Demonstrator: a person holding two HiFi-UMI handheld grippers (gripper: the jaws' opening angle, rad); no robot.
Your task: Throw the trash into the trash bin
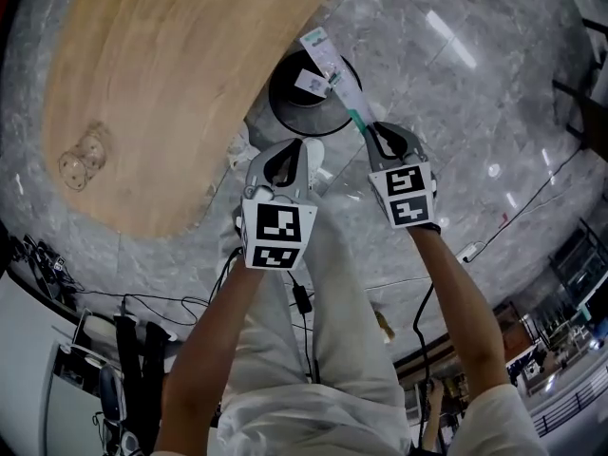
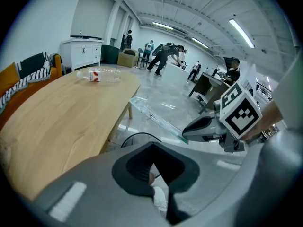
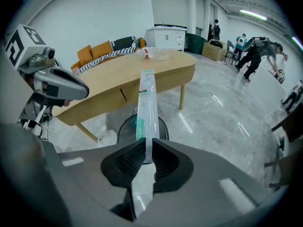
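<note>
In the head view a black round trash bin (image 1: 309,98) stands on the grey floor beside the wooden table (image 1: 161,74). My right gripper (image 1: 380,139) (image 3: 146,145) is shut on the end of a long clear plastic package (image 1: 332,69) (image 3: 147,103). The package reaches out over the bin (image 3: 162,129). My left gripper (image 1: 294,155) (image 2: 154,174) hangs just left of it, near the bin's rim (image 2: 137,137), and is shut on a white crumpled wad (image 2: 160,195). The left gripper view also shows the right gripper (image 2: 203,126) with the package (image 2: 151,112).
A clear plastic bottle (image 1: 81,155) (image 2: 102,74) lies on the table. A white lump (image 3: 106,137) sits on the floor beside the bin, by a table leg. Cables (image 1: 142,302) trail over the floor behind me. People, desks and a sofa stand far off.
</note>
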